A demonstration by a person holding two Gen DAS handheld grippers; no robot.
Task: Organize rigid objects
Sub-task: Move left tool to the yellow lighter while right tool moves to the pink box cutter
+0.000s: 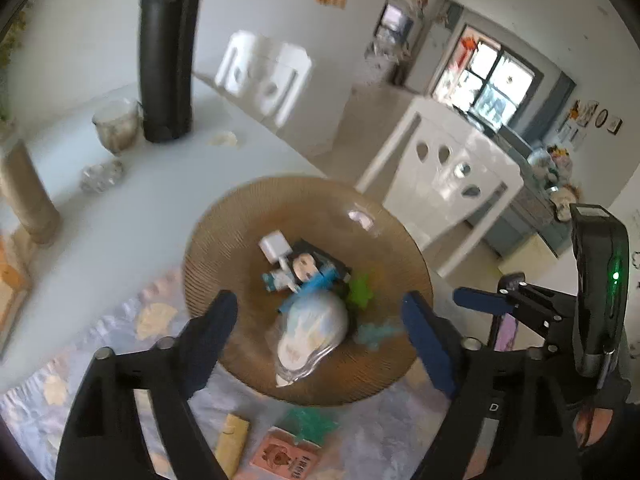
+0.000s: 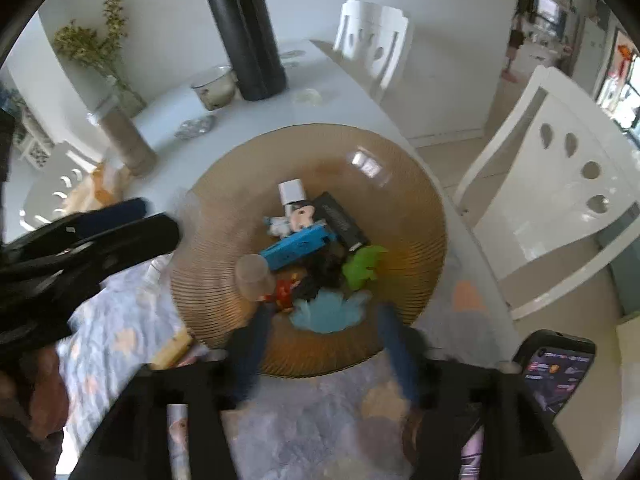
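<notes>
A brown ribbed glass plate (image 1: 224, 248) (image 2: 412, 208) on the table holds several small items. Among them are a white charger (image 1: 274, 247) (image 2: 292, 191), a black box (image 2: 340, 220), a blue bar (image 2: 294, 248), a green star (image 1: 360, 290) (image 2: 364, 266) and a light-blue star (image 2: 328, 314). A clear packet with a white-blue egg shape (image 1: 312, 330) lies on the plate's near side. My left gripper (image 1: 318, 302) hovers open, its fingers on either side of the packet and apart from it. My right gripper (image 2: 325, 316) is open above the plate's near rim. A small red figure (image 2: 280, 292) lies just ahead of its left finger.
A tall black bottle (image 1: 168, 60) (image 2: 244, 36), a glass jar (image 1: 116, 124), a glass dish (image 1: 102, 176) and a cardboard tube (image 1: 28, 196) stand behind the plate. White chairs (image 1: 444, 184) (image 2: 560, 184) flank the table edge. A teal star (image 1: 312, 422), a pink box (image 1: 286, 458) and a phone (image 2: 560, 372) lie near me.
</notes>
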